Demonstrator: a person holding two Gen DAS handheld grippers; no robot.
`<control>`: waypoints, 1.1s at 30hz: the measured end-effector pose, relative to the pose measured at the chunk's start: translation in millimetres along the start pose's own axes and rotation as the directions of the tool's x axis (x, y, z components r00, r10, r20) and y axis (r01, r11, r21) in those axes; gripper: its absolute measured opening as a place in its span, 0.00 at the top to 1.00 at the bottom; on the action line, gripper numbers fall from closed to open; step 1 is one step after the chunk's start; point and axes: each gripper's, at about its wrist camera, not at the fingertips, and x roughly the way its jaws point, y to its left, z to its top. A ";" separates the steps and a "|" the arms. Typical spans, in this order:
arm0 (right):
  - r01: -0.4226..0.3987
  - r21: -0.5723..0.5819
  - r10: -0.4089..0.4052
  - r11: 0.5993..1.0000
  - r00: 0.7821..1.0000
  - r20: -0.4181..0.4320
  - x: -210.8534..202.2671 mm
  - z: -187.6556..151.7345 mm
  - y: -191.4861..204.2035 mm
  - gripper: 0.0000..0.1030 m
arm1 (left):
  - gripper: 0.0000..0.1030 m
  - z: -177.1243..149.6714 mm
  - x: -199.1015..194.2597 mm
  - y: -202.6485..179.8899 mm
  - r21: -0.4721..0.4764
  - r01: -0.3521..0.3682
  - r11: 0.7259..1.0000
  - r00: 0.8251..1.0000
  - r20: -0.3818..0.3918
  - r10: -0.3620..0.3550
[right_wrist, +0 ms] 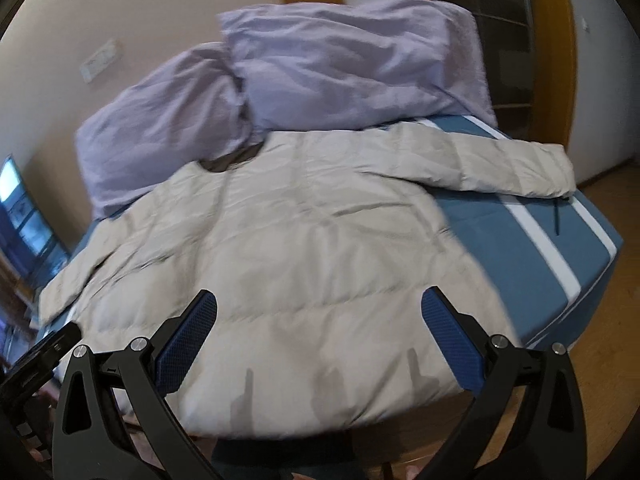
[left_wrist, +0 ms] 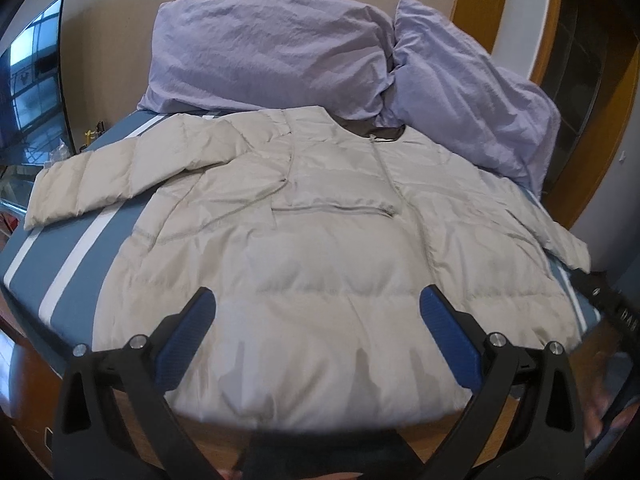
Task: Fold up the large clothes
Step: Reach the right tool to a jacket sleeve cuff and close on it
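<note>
Jacket (left_wrist: 304, 240) flat on blue-striped bed (left_wrist: 60, 256)

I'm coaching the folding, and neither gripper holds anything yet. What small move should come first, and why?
Probably bring the left gripper to the left sleeve and grip its cuff. The jacket lies flat on the bed with both sleeves spread, and both grippers hover open above its hem.

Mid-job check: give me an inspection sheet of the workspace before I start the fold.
Surface: bed, blue sheet with white stripes.
Job's things: beige puffer jacket spread flat, both sleeves out, unfolded.
Clutter: two lilac pillows at the head, one touching the collar.
Grippers: left gripper open, above the hem; right gripper open, above the hem; neither holds anything.
Cables: nothing seen.
Surroundings: beige wall, wooden floor, screen at left.
</note>
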 end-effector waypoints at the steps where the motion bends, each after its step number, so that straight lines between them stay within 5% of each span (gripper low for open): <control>1: 0.017 0.010 -0.017 1.000 1.000 -0.001 5.2 5.6 -7.2 0.01 | 0.02 5.5 6.6 -0.6 0.006 -0.008 1.000 1.000 -0.003 0.008; 9: 0.192 0.130 -0.187 0.973 0.981 -0.046 52.4 58.2 -85.8 0.01 | 0.02 41.3 56.1 -1.8 0.030 -0.066 0.997 0.997 -0.032 0.067; 14: 0.362 0.207 -0.351 0.909 0.932 -0.087 80.0 90.3 -154.4 0.04 | 0.02 51.9 79.9 0.4 0.038 -0.111 0.993 0.992 -0.047 0.113; 21: 0.478 0.377 -0.459 0.793 0.876 -0.147 97.5 113.1 -249.3 0.11 | 0.02 47.5 112.0 6.2 0.038 -0.137 0.990 0.984 -0.108 0.140; 28: 0.530 0.511 -0.477 0.677 0.844 -0.244 116.4 105.9 -312.8 0.19 | 0.02 40.6 122.1 3.1 0.059 -0.161 0.985 0.982 -0.086 0.166; 33: 0.506 0.539 -0.448 0.674 0.859 -0.247 126.6 97.8 -320.0 0.25 | 0.02 39.0 125.0 4.6 0.055 -0.157 0.986 0.982 -0.092 0.162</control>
